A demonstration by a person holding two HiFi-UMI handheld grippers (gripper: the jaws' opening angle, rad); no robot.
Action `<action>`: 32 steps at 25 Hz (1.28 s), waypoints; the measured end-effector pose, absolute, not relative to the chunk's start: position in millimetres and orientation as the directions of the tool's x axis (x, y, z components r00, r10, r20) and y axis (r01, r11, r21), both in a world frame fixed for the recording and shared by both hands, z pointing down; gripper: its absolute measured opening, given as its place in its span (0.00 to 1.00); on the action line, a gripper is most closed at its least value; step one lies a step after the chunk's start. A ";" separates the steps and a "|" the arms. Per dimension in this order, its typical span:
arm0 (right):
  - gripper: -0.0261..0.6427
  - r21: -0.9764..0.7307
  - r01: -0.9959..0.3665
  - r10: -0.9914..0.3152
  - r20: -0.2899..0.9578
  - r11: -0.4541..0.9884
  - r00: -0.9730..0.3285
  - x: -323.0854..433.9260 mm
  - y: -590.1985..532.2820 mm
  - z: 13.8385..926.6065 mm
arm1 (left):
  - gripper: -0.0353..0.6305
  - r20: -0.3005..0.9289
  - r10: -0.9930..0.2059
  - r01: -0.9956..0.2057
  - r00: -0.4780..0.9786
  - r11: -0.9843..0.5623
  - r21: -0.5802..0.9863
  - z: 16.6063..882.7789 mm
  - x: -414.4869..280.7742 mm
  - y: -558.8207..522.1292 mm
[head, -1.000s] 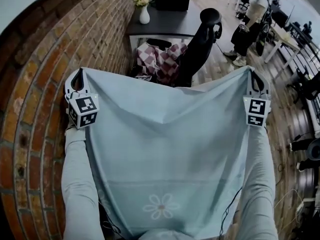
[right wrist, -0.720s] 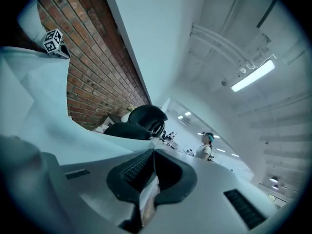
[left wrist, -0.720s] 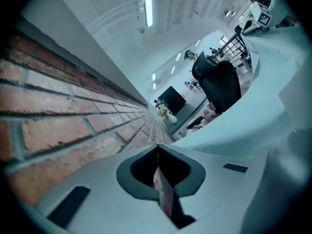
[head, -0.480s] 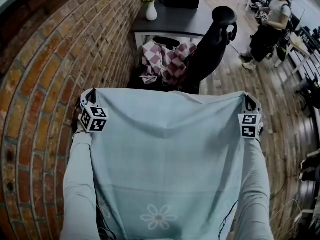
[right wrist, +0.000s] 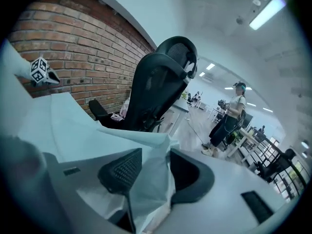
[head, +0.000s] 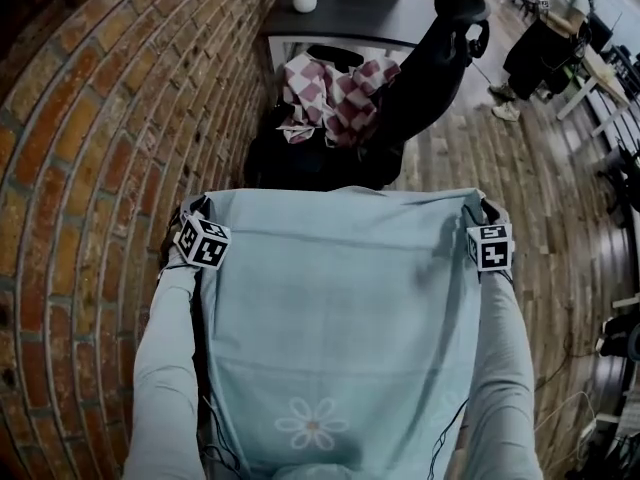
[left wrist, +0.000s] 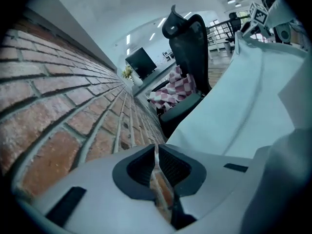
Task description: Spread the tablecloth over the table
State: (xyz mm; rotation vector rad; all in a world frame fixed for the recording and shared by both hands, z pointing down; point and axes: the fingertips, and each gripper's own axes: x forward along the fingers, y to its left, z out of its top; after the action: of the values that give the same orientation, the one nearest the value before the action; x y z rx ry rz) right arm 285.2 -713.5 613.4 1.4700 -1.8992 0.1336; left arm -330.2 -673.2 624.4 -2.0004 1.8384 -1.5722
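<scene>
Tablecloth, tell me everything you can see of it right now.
The tablecloth is thin, pale blue-green fabric with a white flower print near the person's body. It hangs spread flat between the two grippers, lightly creased. The left gripper is clamped shut on one far corner. The right gripper has bunched cloth between its jaws, which have just been opening.

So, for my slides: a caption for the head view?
Left gripper clamps one tablecloth corner; the right gripper has just been opening its jaws, the other corner between them.
</scene>
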 end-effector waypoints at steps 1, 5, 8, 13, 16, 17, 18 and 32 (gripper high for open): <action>0.29 0.325 -0.881 -0.802 0.589 0.345 -0.097 285.5 -710.3 613.4 | 0.09 0.640 -0.748 -0.772 -0.173 -0.301 -0.560 625.6 -327.2 -669.5; 0.32 0.271 -0.911 -0.822 0.559 0.311 -0.114 294.1 -693.1 601.0 | 0.19 0.639 -0.762 -0.859 -0.104 -0.255 -0.443 614.2 -314.7 -653.2; 0.33 0.236 -0.925 -0.833 0.538 0.299 -0.133 296.9 -668.5 585.8 | 0.20 0.632 -0.772 -0.888 -0.063 -0.246 -0.388 600.6 -304.3 -628.3; 0.33 0.211 -0.921 -0.842 0.506 0.328 -0.184 279.9 -590.3 559.8 | 0.21 0.645 -0.764 -0.903 0.020 -0.291 -0.317 586.1 -273.8 -555.8; 0.33 0.181 -0.924 -0.830 0.522 0.336 -0.199 262.7 -524.8 558.0 | 0.22 0.685 -0.725 -0.895 0.073 -0.351 -0.276 590.6 -251.3 -496.9; 0.33 0.171 -0.923 -0.820 0.534 0.345 -0.207 254.7 -502.7 559.6 | 0.22 0.694 -0.715 -0.889 0.087 -0.370 -0.269 592.8 -243.8 -477.2; 0.33 0.161 -0.920 -0.807 0.549 0.356 -0.217 245.9 -481.1 562.1 | 0.22 0.701 -0.706 -0.882 0.101 -0.389 -0.264 595.1 -235.6 -458.3; 0.39 0.077 -0.932 -0.676 0.710 0.354 -0.198 155.9 -258.9 630.6 | 0.27 0.758 -0.634 -0.831 0.151 -0.496 -0.250 627.5 -165.3 -280.1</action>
State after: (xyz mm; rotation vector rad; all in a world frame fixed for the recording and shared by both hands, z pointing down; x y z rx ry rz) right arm 155.9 -258.9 630.6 1.3960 -1.9554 0.4949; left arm -165.3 -280.1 627.5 -2.5446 1.6577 -1.4627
